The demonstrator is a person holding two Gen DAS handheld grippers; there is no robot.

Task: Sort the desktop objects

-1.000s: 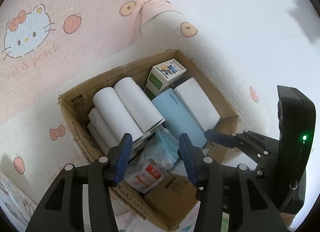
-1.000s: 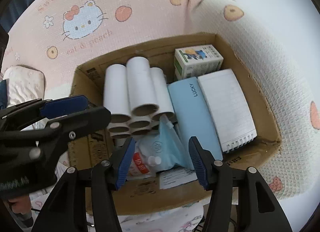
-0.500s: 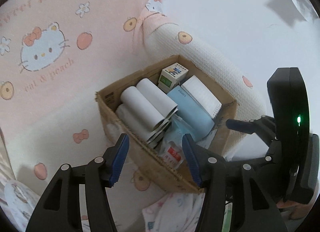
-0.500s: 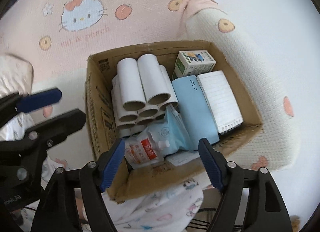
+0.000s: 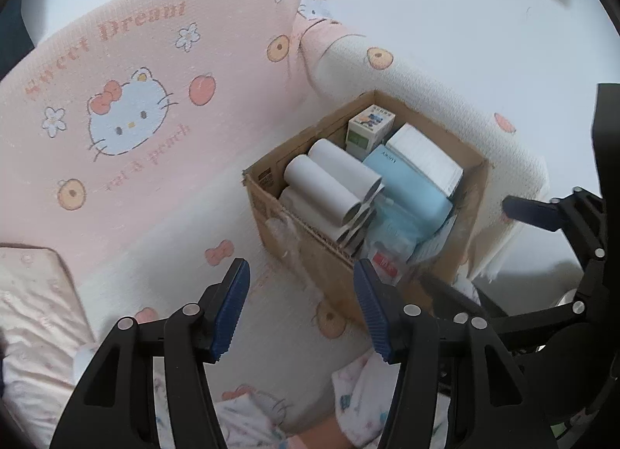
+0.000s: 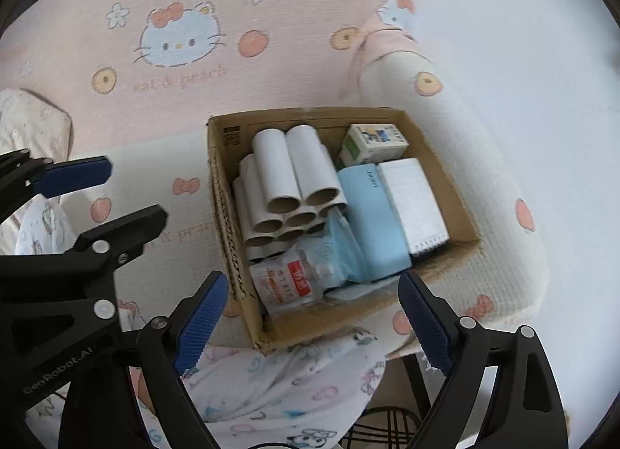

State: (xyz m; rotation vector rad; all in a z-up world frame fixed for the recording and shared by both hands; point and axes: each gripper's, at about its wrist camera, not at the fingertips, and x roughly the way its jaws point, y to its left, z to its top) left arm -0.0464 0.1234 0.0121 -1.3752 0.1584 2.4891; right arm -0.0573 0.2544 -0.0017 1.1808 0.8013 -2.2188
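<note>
An open cardboard box (image 6: 223, 193) stands on a pink and cream Hello Kitty cover. It holds several white paper tubes (image 6: 288, 177), a light blue case (image 6: 370, 212), a white spiral notebook (image 6: 412, 201), a small green and white carton (image 6: 374, 144) and soft plastic packets (image 6: 288, 284). The box also shows in the left wrist view (image 5: 310, 255). My right gripper (image 6: 314, 321) is open and empty, above the box's near edge. My left gripper (image 5: 302, 305) is open and empty, left of the box and short of it.
The Hello Kitty cover (image 5: 128, 119) spreads left and behind the box, with a padded cream arm (image 6: 465, 131) on the right. A printed white cloth (image 6: 279, 383) lies below the box. A pale quilted cushion (image 5: 31, 313) sits at far left.
Both grippers have pulled back and up from the box, which now looks smaller and farther. The right jaws have opened wider. The left gripper has shifted left of the box.
</note>
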